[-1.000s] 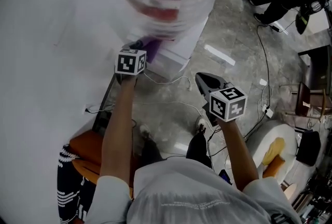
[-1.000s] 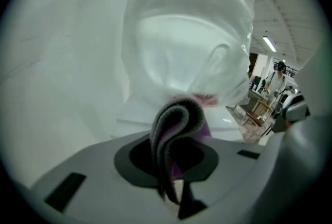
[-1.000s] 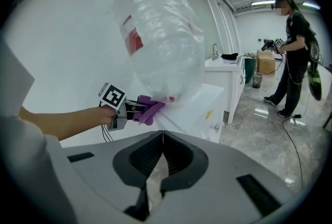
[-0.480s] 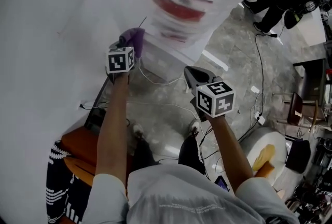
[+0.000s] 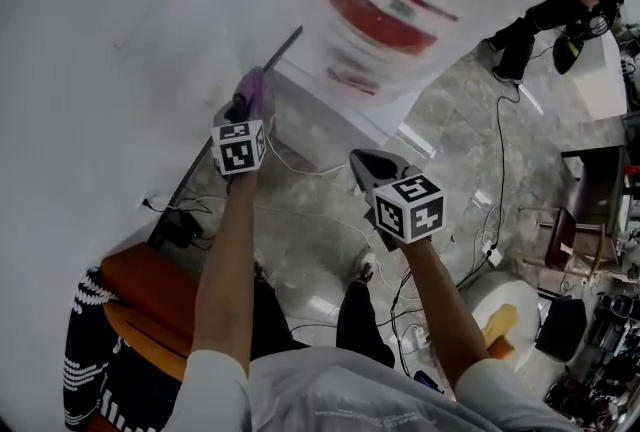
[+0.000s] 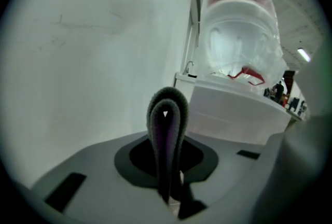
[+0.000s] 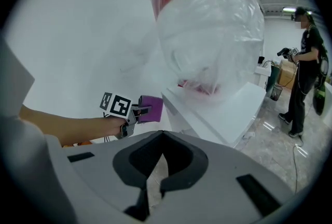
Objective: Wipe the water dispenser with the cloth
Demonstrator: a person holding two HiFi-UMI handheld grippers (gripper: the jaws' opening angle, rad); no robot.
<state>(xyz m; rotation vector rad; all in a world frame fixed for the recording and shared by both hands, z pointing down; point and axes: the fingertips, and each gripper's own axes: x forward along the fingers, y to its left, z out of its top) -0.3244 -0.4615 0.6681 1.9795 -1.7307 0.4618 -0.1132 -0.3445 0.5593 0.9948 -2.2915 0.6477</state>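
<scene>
Wall [image 6: 78,62] bkgd; left claw [image 6: 167,166] pinches purple cloth [image 6: 166,114].

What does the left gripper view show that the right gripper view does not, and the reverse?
Only left gripper view: the fold of the cloth, clamped in the left tool. Only right gripper view: that tool's marker cube, the forearm behind it, a standing person, the empty right tool. Both: cloth, water bottle, white dispenser, wall.
</scene>
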